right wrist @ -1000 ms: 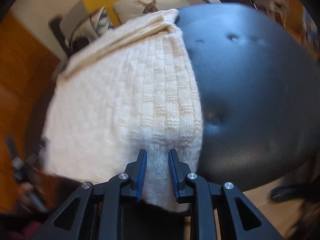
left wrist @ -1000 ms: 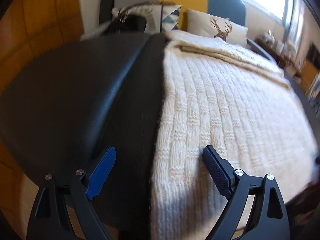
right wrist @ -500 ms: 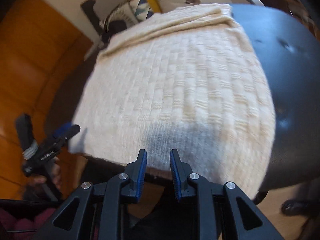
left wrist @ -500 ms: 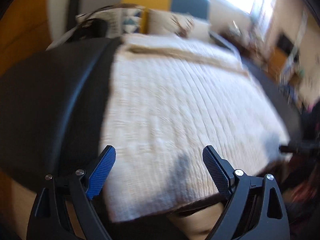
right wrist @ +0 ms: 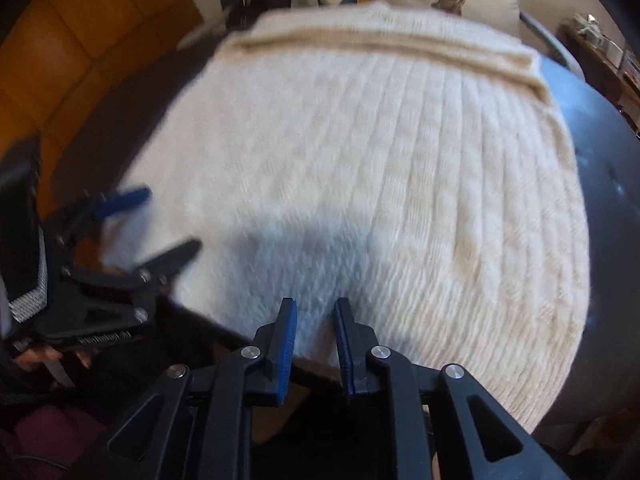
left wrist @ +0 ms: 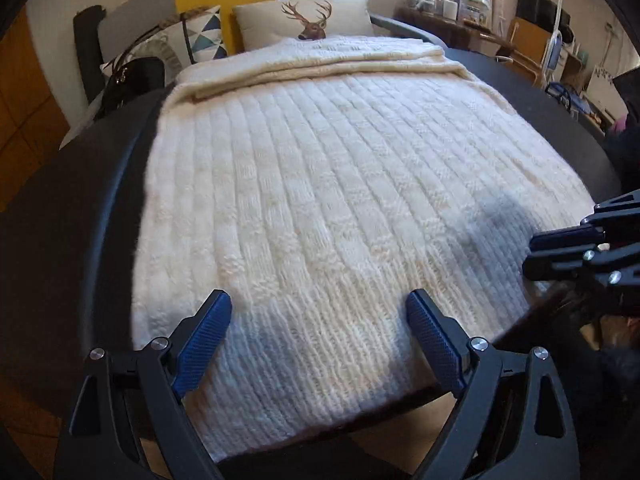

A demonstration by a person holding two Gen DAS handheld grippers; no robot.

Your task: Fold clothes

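Left wrist view: a cream knitted sweater is seen spread flat over a dark round table, filling the centre of the frame, with a folded band along its far edge near the top. The left gripper is held low at the bottom centre, its jaws wide apart and nothing gripped; the near hem of the sweater lies beyond and between the blue pads. The right gripper is seen at the right edge, by the sweater's corner. A deer cushion is noted at the top. Right wrist view: blurred. The right gripper's jaws, bottom centre, are narrowly apart and closing, with the sweater's hem showing in the gap; pad contact cannot be told.
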